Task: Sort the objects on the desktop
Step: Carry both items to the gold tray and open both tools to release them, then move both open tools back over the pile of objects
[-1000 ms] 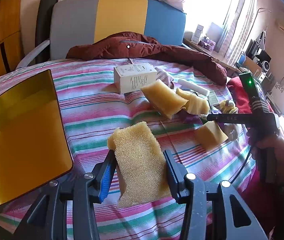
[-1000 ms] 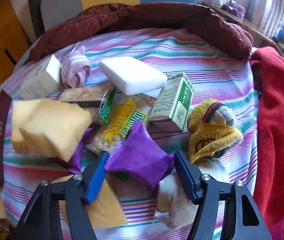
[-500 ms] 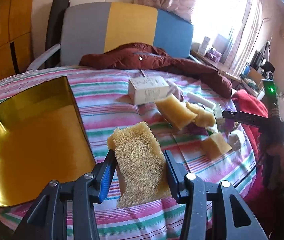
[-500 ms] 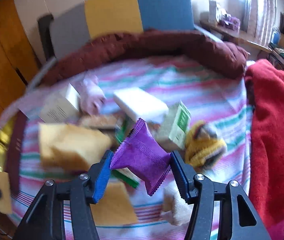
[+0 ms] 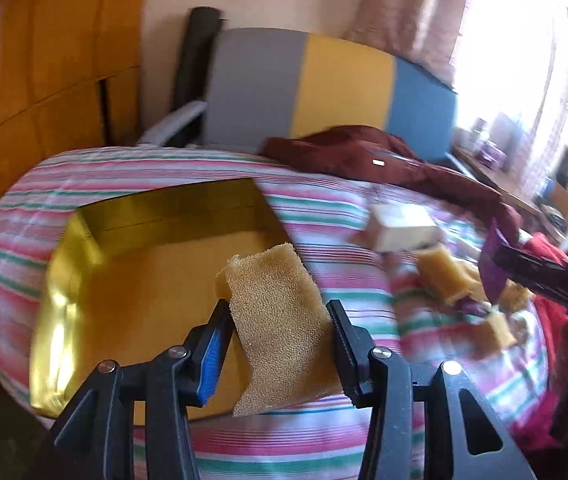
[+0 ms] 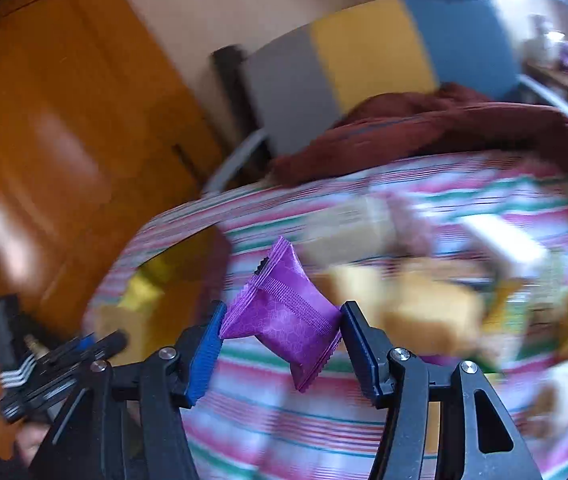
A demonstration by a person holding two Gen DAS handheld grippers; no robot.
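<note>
My left gripper [image 5: 280, 340] is shut on a yellow sponge [image 5: 280, 320] and holds it above the near right edge of an open gold box [image 5: 124, 264]. My right gripper [image 6: 282, 338] is shut on a purple packet [image 6: 284, 312], lifted above the striped cloth. It shows at the right of the left wrist view [image 5: 496, 276], still holding the packet [image 5: 492, 264]. The gold box [image 6: 152, 276] lies blurred to the left in the right wrist view. More yellow sponges [image 5: 444, 276] lie in the pile at the right.
A white carton [image 5: 400, 228] lies by the pile on the striped cloth [image 5: 324, 208]. A dark red jacket [image 5: 384, 160] lies at the back before a grey, yellow and blue chair [image 5: 324, 92]. Orange cupboards [image 6: 44, 140] stand to the left.
Both grippers have swung left toward the gold box. The right gripper has lifted the purple packet off the pile and carried it left. The left still holds its sponge.
</note>
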